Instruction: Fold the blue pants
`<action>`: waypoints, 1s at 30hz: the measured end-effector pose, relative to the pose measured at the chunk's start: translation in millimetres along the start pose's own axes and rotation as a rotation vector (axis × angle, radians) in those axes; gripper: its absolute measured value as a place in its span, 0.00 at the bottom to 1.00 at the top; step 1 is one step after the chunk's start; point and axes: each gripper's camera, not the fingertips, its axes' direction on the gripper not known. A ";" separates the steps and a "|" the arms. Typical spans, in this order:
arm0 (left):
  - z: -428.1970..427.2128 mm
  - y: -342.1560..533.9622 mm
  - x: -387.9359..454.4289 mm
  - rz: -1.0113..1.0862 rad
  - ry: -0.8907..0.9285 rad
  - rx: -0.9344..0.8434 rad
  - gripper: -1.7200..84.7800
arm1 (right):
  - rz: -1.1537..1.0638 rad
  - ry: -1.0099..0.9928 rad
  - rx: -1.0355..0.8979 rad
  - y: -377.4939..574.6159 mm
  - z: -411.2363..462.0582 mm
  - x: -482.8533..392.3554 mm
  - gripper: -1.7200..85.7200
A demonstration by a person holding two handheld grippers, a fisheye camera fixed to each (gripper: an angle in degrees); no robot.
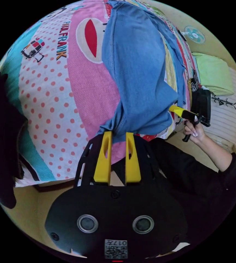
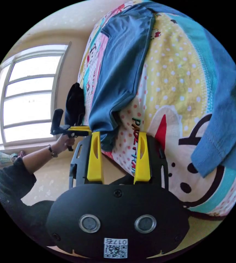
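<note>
The blue pants lie on a cartoon-print bedspread, with one end drawn off its edge. My left gripper is shut on that bunched end, and blue cloth fills the narrow gap between its yellow jaws. In the right gripper view the pants hang down toward my right gripper, whose jaws stand wide apart and open, the cloth's corner just inside the left jaw. The left gripper shows there too, held by a hand and pinching the same corner. The right gripper touches the pants' far edge.
More blue cloth lies across the bedspread at the right. A black garment sits at the bed's edge by a window. A green pillow, a fan and a pale mat are beyond the bed.
</note>
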 end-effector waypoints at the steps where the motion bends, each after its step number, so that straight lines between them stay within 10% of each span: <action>1: -4.1 1.4 -4.3 -0.014 0.003 0.004 0.10 | 0.029 -0.062 0.041 7.8 -17.1 3.0 0.21; 16: -88.6 -20.2 -90.0 -0.001 -0.379 0.043 0.17 | -0.021 -0.315 -0.372 15.9 -145.4 23.9 0.07; 21: -78.2 11.3 -89.2 0.040 -0.086 -0.127 0.05 | -0.264 -0.331 -0.603 75.0 -191.4 -14.9 0.06; 30: -61.3 172.7 -175.5 -0.802 0.014 -0.096 0.07 | -0.298 -0.083 -0.841 182.1 -297.6 6.0 0.10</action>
